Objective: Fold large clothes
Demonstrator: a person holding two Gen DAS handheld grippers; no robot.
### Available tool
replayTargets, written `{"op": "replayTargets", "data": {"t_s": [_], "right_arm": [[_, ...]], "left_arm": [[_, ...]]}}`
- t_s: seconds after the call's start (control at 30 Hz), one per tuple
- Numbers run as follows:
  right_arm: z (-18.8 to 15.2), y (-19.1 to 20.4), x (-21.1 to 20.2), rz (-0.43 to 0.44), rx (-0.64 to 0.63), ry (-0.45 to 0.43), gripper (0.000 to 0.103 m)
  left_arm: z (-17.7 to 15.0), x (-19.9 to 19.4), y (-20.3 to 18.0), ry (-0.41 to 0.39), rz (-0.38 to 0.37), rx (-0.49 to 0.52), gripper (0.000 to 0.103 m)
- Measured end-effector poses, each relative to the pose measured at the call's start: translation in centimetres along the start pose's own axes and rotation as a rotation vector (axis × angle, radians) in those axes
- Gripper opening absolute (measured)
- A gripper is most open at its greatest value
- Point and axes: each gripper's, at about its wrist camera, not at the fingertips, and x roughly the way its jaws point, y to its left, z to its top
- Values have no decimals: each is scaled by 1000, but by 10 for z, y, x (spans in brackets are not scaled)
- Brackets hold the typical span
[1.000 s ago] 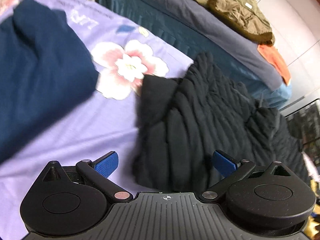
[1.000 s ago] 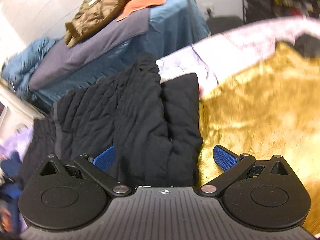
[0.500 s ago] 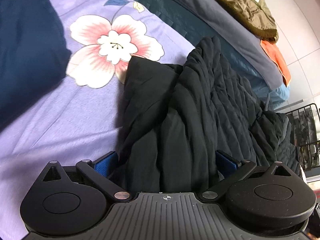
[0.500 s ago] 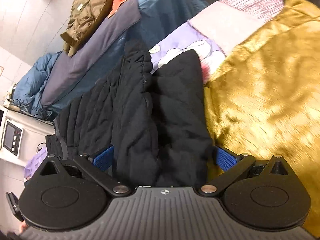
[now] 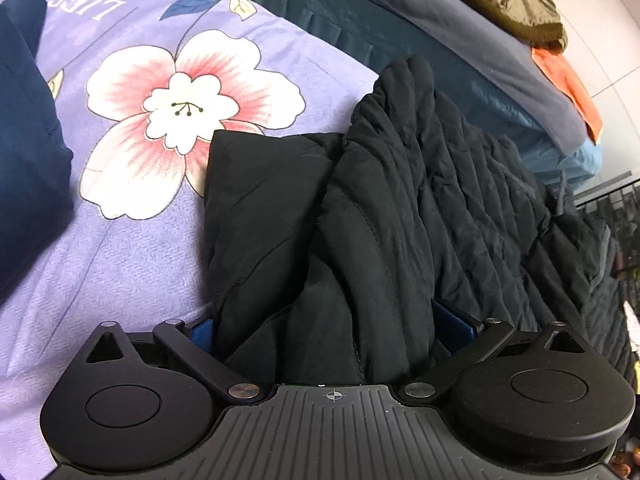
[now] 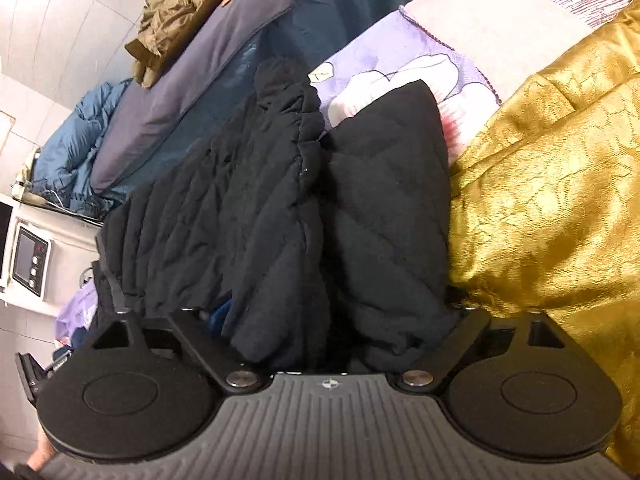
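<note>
Gold fabric (image 6: 560, 184) beside black jacket (image 6: 312, 208) shows only rightward

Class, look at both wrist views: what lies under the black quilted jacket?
The black quilted jacket lies on a lilac bedsheet with a pink flower print. One petal runs under its edge; the sheet beneath it is hidden. A gold shiny garment lies beside it.

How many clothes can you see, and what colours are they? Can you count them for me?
Black: 1, the black puffer jacket with both grippers around its bunched fabric
Navy: 1, the navy garment
Gold: 1, the gold jacket
Olive: 1, the olive jacket
Orange: 1, the orange garment
Total: 5
</note>
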Motion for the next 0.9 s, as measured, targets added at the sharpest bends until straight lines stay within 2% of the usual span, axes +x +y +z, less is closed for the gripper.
{"op": "replayTargets", "data": {"t_s": [0.3, 0.53, 0.77, 0.9], "right_arm": [[-14, 15, -7, -54, -55, -55, 59], [-27, 38, -14, -104, -124, -97, 46], [-39, 66, -25, -140, -199, -143, 34], [-47, 85, -39, -128, -247, -173, 30]], "left_arm": [[-7, -8, -33, -39, 119, 109, 103], [-13, -18, -58, -77, 181, 217, 103], [-19, -35, -60, -95, 172, 274, 96], [-23, -53, -59, -117, 142, 285, 91]]}}
